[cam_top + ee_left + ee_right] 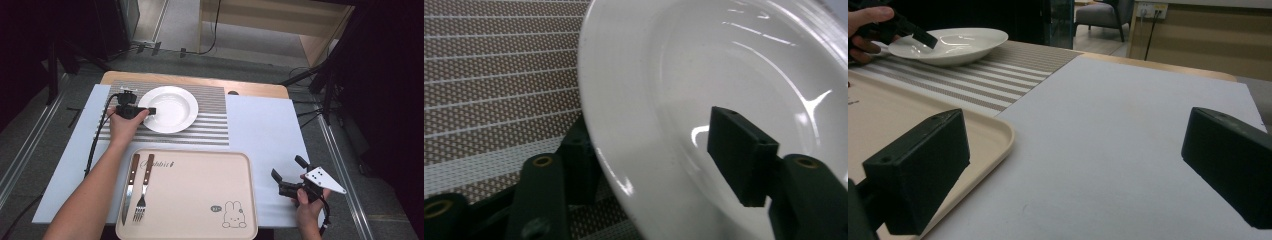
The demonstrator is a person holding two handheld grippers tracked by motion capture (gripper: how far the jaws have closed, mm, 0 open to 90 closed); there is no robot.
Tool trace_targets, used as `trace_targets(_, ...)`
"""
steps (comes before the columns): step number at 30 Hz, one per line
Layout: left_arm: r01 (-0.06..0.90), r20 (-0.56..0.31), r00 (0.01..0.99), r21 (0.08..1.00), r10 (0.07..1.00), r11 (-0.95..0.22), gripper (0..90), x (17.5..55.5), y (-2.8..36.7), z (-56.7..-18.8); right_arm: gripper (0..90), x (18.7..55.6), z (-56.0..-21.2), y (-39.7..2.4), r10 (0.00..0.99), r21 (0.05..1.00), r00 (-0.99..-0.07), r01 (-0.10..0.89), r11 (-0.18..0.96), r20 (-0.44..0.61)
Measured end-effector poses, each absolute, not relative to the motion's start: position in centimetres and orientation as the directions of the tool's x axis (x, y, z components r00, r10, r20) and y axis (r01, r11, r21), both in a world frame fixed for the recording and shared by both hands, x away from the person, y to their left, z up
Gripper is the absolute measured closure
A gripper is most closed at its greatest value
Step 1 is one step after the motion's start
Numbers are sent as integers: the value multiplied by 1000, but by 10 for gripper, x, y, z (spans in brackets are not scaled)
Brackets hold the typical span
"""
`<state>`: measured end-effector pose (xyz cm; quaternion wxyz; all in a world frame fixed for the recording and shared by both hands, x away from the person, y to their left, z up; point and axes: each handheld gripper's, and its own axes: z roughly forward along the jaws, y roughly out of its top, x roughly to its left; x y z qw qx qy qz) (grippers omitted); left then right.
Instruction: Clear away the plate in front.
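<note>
White plate [170,108] on striped mat [210,125], left gripper [150,110] jaws astride its left rim, half-closed, not pressing, right gripper [290,172] wide, near right.

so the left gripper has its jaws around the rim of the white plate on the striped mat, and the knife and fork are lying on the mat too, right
Not quite. The knife and fork lie on the beige tray, as the high view shows. The left gripper does straddle the white plate rim on the striped mat.

One white plate [170,109] counted at left gripper [150,110]; one striped placemat [210,127] beneath; one tray [200,195], one knife [129,189], one fork [142,192] left of right gripper [288,175].
</note>
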<state>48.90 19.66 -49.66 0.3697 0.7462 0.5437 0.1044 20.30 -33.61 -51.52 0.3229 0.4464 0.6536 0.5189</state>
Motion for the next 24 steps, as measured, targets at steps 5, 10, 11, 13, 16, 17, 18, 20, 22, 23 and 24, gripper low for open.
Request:
trace_targets(5,739,-240,373,662,896,-130,510,489,198,-496,0,203,-515,-336,920,966,-391,250,63,41)
trace_targets(10,755,-294,363,649,884,-94,561,490,204,-495,0,203,-515,-337,920,966,-389,252,57,47)
trace_targets(11,750,-289,365,654,885,-97,562,489,203,-494,0,204,-515,-337,920,966,-390,250,60,44)
trace_targets(13,736,-293,376,671,879,-91,578,487,203,-490,0,204,-515,-336,920,966,-390,253,61,44)
trace_targets(16,709,-309,410,700,858,-87,631,483,202,-482,0,204,-515,-336,920,965,-390,255,62,44)
trace_targets(17,698,-306,422,710,854,-91,637,481,202,-479,0,204,-515,-336,920,965,-390,255,62,44)
trace_targets(18,691,-311,435,717,845,-93,646,479,202,-477,0,204,-515,-336,920,965,-389,257,60,46)
trace_targets(20,684,-320,458,723,829,-99,669,476,202,-474,0,204,-516,-336,920,965,-390,257,61,45)
trace_targets(22,682,-331,476,724,814,-104,686,474,203,-472,0,204,-516,-336,920,965,-389,257,62,45)
trace_targets(23,683,-346,491,723,799,-107,694,473,203,-472,0,204,-516,-336,920,965,-390,256,62,44)
trace_targets(24,684,-352,503,720,789,-115,711,473,202,-472,0,204,-516,-336,920,965,-390,256,62,44)
